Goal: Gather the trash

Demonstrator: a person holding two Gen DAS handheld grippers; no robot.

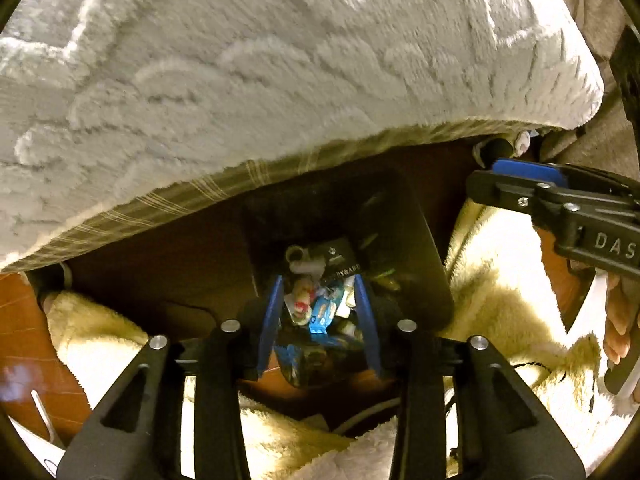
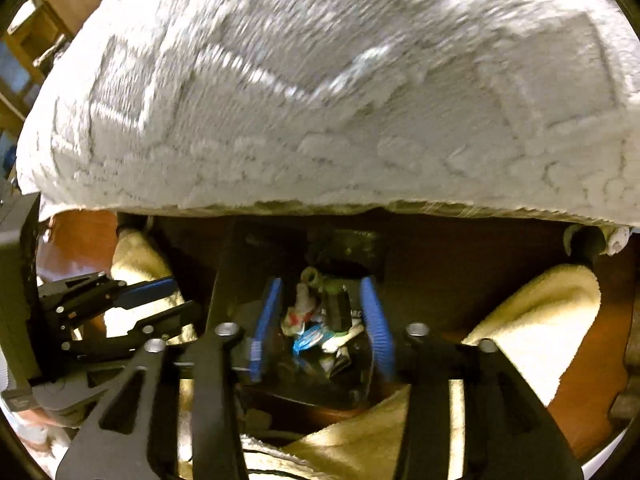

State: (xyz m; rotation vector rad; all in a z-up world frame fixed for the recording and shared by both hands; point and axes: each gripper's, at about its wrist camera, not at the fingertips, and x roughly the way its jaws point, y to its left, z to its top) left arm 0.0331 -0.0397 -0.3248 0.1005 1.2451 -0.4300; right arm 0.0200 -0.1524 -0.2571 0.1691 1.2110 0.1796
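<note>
Both hand-held grippers over the trash bin

I see the dark bin [image 1: 416, 240] on the floor beneath the grey blanket [image 1: 280, 72], holding crumpled white, blue and black wrappers [image 1: 320, 300]; my left hand-held gripper [image 1: 320, 320] and right hand-held gripper [image 2: 320, 320] hang spread apart, grasping nothing.

Trash [image 1: 320, 304] lies in a bin [image 1: 420, 240] on the floor, under the blanket's [image 1: 280, 80] edge.
</note>
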